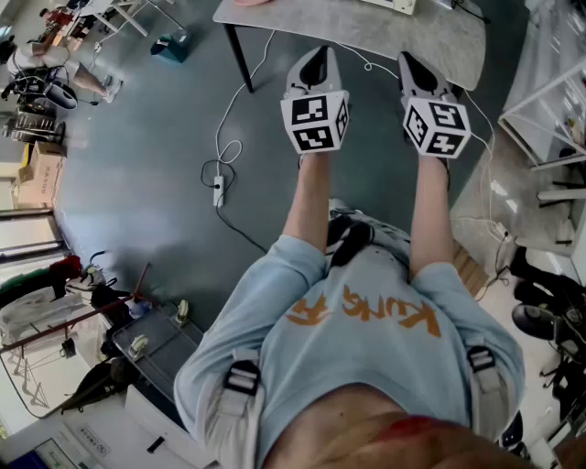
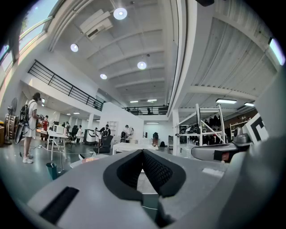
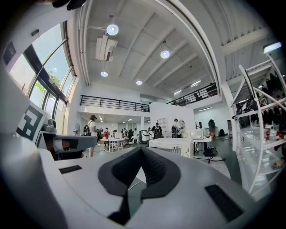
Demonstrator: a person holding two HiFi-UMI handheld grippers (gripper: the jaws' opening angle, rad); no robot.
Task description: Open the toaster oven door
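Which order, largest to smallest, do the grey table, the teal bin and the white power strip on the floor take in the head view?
1. table, though it stands nearer the camera than the floor
2. bin
3. power strip

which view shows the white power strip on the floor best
The head view. It looks down on the power strip lying on the grey floor left of the left gripper, its white cable looping up toward the table. Neither gripper view shows it: both look out level across the hall over their shut jaws.
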